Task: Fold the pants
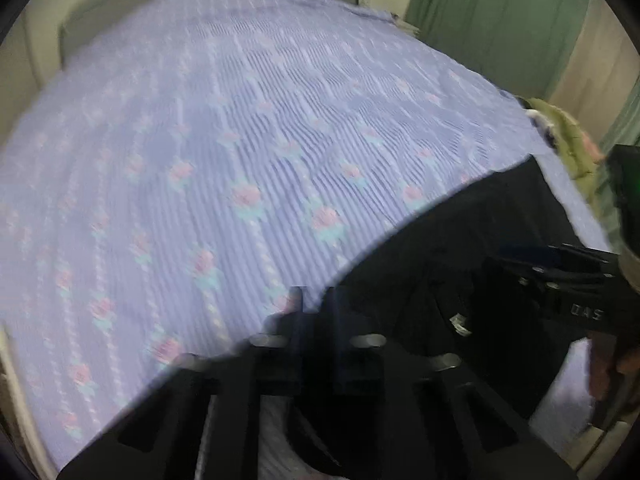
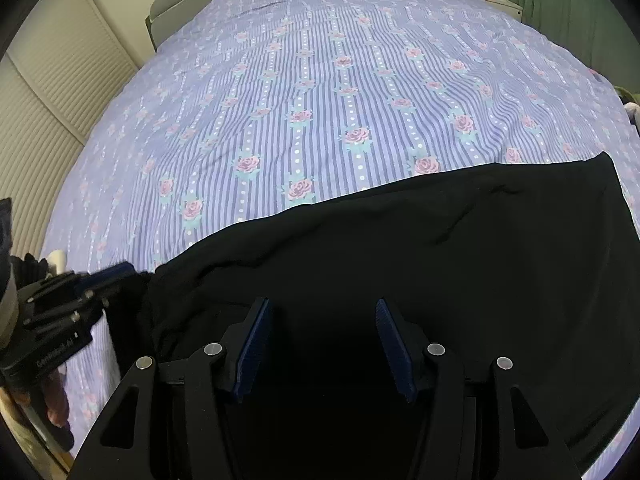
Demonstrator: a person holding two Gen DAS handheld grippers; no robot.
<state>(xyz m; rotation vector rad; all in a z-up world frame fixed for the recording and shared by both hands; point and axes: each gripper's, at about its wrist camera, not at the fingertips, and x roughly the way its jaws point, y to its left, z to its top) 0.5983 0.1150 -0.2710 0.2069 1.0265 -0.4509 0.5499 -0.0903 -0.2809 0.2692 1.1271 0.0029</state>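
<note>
Covering the bed: a purple striped sheet (image 2: pixel 320 92) with pink roses, a green curtain (image 1: pixel 480 12) beyond, an olive garment (image 1: pixel 568 140) at the far edge. Spread flat along the near edge: black pants (image 2: pixel 420 248), lightly wrinkled. Left gripper (image 1: pixel 314 300) pinched shut at the pants' edge. Right gripper (image 2: pixel 324 344) half open above the cloth, gripping nothing.

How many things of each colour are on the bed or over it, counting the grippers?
Black: 3, the pants, left gripper and right gripper
Lilac: 1, the bedspread
Olive green: 1, a garment at the bed's edge
Total: 5
</note>
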